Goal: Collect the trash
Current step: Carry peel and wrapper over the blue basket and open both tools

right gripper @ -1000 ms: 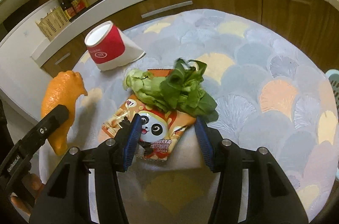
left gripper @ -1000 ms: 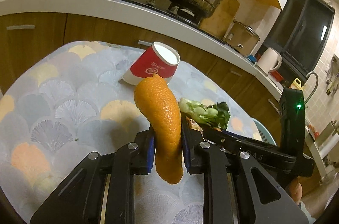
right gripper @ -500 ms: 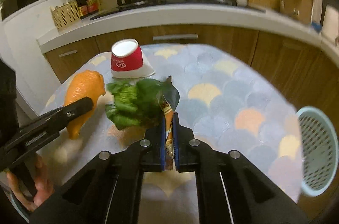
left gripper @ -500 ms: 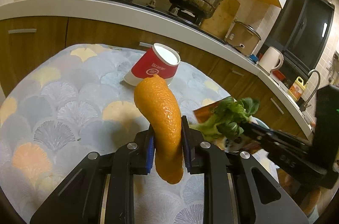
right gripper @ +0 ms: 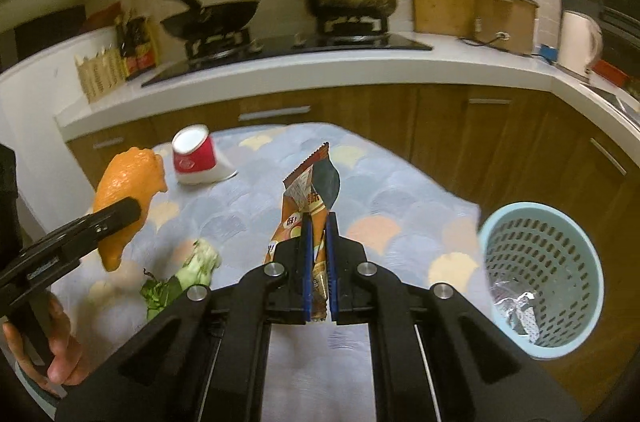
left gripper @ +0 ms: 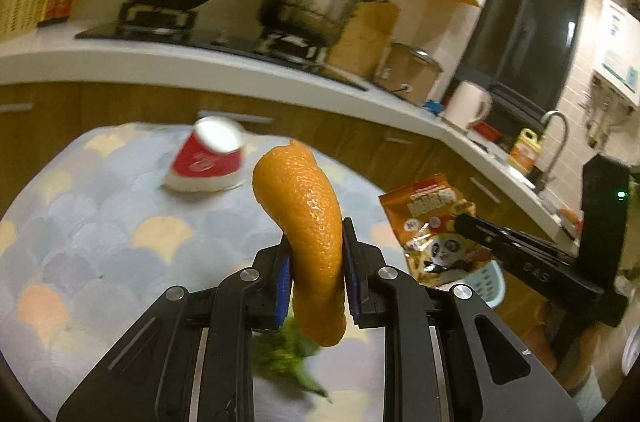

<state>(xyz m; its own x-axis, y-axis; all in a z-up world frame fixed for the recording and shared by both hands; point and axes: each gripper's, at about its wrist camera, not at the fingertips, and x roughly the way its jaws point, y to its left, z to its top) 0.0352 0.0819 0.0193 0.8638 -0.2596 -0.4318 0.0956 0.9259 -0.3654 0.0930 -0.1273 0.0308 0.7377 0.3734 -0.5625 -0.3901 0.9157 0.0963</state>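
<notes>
now right gripper (right gripper: 319,262) pinches lifted snack bag (right gripper: 310,198) (greens (right gripper: 188,274) dropped); left gripper (left gripper: 314,274) clamps orange peel (left gripper: 308,218)

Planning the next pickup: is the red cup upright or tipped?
Tipped. The cup lies on its side on the table, white mouth facing the counter.

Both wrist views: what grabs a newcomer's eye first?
The orange peel, pinched upright in the left gripper above the table. Next, the snack bag, clamped in the right gripper, with the blue basket just right of the table edge. The greens lie loose on the cloth, and a red cup lies tipped at the far side.
</notes>
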